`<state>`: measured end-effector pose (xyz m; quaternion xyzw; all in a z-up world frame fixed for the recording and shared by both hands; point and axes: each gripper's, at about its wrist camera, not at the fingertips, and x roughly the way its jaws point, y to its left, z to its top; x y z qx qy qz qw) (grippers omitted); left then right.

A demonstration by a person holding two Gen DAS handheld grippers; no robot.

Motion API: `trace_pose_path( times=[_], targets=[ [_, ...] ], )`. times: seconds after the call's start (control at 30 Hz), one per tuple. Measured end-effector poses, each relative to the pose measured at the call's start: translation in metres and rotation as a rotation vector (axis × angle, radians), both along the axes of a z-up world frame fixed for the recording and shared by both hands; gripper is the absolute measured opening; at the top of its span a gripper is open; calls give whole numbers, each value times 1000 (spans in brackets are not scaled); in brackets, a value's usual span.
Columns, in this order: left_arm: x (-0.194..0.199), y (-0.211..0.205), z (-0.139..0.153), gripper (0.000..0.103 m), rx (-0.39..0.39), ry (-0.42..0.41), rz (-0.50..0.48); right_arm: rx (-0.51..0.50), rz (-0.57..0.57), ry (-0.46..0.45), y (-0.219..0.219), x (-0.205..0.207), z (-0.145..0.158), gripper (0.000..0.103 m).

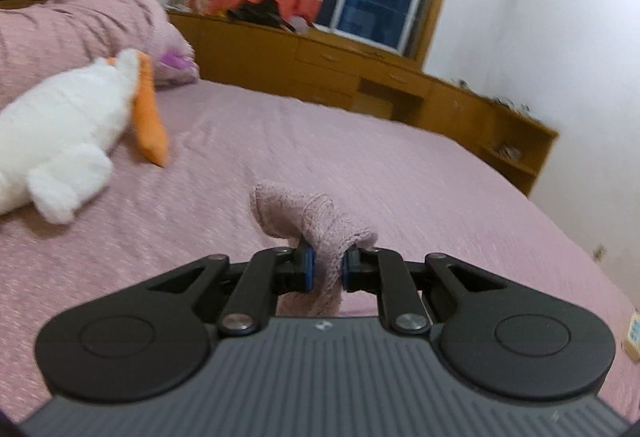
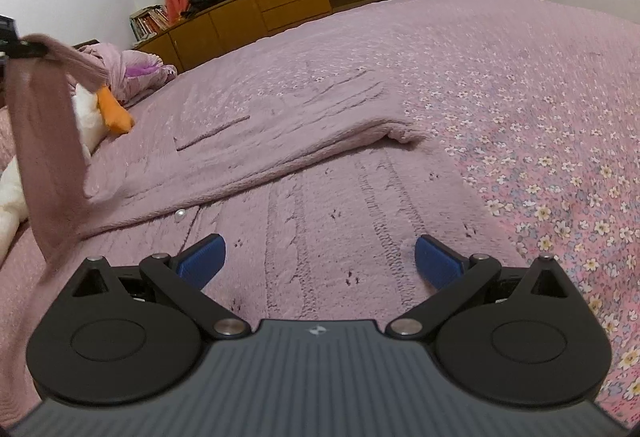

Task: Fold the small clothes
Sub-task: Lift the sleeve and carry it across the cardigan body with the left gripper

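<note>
Mauve knit sweater [image 2: 304, 165] lies flat on the bed, body directly ahead of my right gripper [image 2: 318, 257], hem side under it, a folded edge running from 8 o'clock up to 2 o'clock across the right wrist view. One sleeve [image 2: 44, 141] is lifted off at 9 o'clock, hanging long and near vertical from my left gripper [image 1: 328, 271], whose pads are clenched on the cuff end. Right fingers are spread wide, nothing between them, hovering just above the knit.

The sleeve's long axis runs from my left hand down to the shoulder at about 8 o'clock of the right view. Left hand owns the coming move, I judge: carry the sleeve across toward 3 o'clock over the body.

Left view is blurred; the cuff shape is probably bunched. Floral bedspread [image 2: 560, 141] all round; white plush toy [image 1: 60, 133] at 10 o'clock, well apart.
</note>
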<state>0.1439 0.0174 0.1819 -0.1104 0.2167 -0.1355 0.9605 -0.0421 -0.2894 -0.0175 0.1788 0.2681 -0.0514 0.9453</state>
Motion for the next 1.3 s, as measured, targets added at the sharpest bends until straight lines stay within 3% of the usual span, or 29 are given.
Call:
trace_pose_path(
  times=[0.17, 0.3, 0.67, 0.83, 1.0, 1.23, 1.3],
  targets=[
    [7, -32, -28, 15, 23, 65, -54, 30, -15, 10, -5, 0, 1, 103],
    [10, -57, -49, 15, 85, 102, -88, 36, -17, 14, -7, 0, 1, 103],
    [18, -86, -103, 16, 139, 239, -131, 59, -23, 17, -10, 1, 2, 103],
    [20, -98, -112, 17, 181, 271, -161, 59, -24, 16, -10, 1, 2, 103],
    [12, -108, -115, 36, 263, 298, -193, 59, -24, 16, -10, 1, 2, 103],
    [6, -97, -97, 40, 345, 293, -225, 61, -27, 15, -10, 1, 2, 103],
    [3, -91, -89, 50, 372, 285, -227, 60, -26, 14, -10, 1, 2, 103]
  ],
)
